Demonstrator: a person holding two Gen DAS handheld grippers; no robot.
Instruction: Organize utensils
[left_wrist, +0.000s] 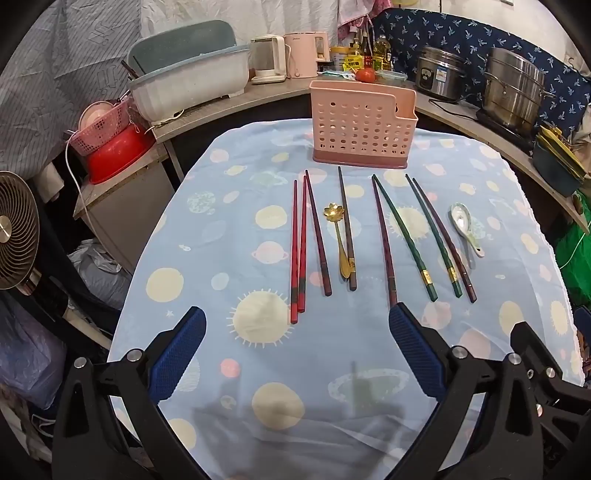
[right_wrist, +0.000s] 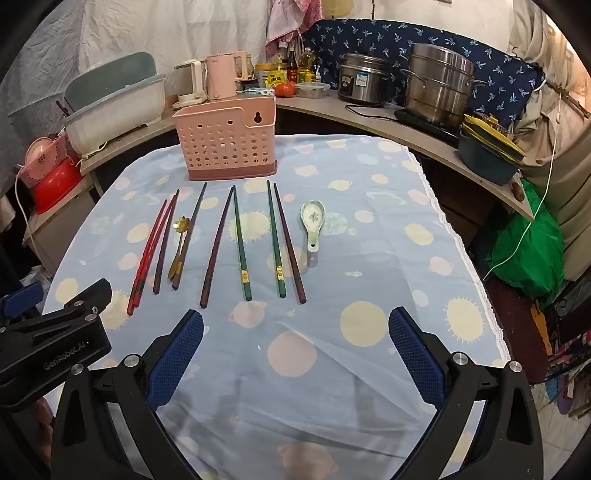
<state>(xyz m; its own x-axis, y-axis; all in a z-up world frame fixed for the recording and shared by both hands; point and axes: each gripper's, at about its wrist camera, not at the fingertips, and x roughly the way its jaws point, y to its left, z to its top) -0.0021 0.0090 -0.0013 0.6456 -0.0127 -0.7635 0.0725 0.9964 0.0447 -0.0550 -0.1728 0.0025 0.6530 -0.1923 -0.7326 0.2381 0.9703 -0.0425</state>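
Both grippers hang wide open over the tablecloth (left_wrist: 192, 236), left gripper (left_wrist: 297, 332) and right gripper (right_wrist: 295, 332) holding nothing. Chopsticks (right_wrist: 240, 243), a gold spoon (left_wrist: 338, 240) and a white spoon (right_wrist: 313, 225) lie in a row just in front of the pink holder (left_wrist: 360, 123).

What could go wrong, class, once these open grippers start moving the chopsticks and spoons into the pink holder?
1. The gold spoon lies against a dark chopstick; grasping one may drag the other.
2. The two red chopsticks lie side by side, so the fingers may catch both or roll one away.
3. The pink holder looks light and stands free; a hard push could tip it.
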